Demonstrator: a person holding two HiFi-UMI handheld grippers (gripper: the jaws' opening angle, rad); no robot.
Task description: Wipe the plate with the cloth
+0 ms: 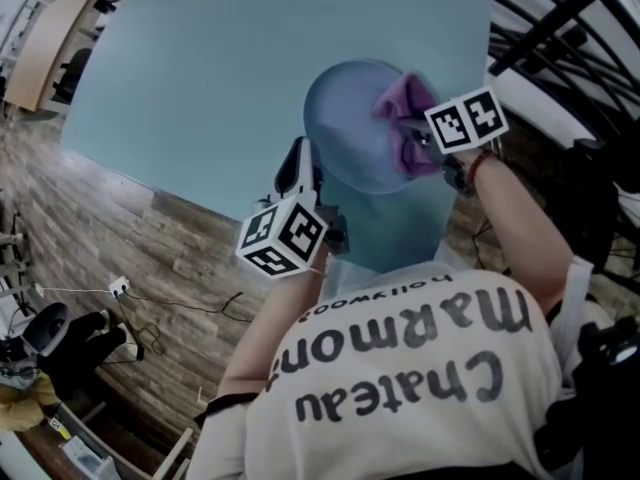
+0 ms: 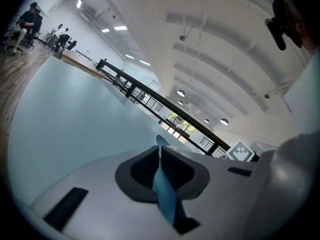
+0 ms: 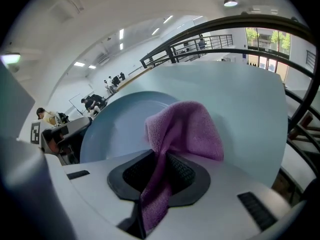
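left gripper (image 1: 300, 165): jaws pressed nearly together, pinching the plate's near rim. In the left gripper view (image 2: 161, 156) the rim shows as a thin blue sliver clamped edge-on between the pads.
plate (image 1: 352, 118): pale blue. Runs ahead and to the right of the left gripper, and ahead and to the left of the right gripper (image 3: 125, 124). Sits over the table (image 1: 220, 78). Can't tell if it lies flat or is tipped up off it.
plate handling (judgement): stiff and glazed, so likely slick, and breakable if dropped. The rim is the only sensible hold. A one-point pinch lets it pivot under wiping pressure, so press lightly or toward the clamped side.
cloth (image 1: 405, 103): purple terry, bunched. One fold is trapped between the right jaws. The rest flops out ahead of them onto the plate's right side (image 3: 186, 129).
cloth handling (judgement): light, soft and limp, with no push stiffness. It wipes only where it's dragged or pressed, so hold a thick fold deep in the pads or it will creep out.
right gripper (image 1: 422, 140): closed on the cloth fold and angled down at the plate (image 3: 159, 171).
step (judgement): wipe under way, cloth on the right part of the plate face.
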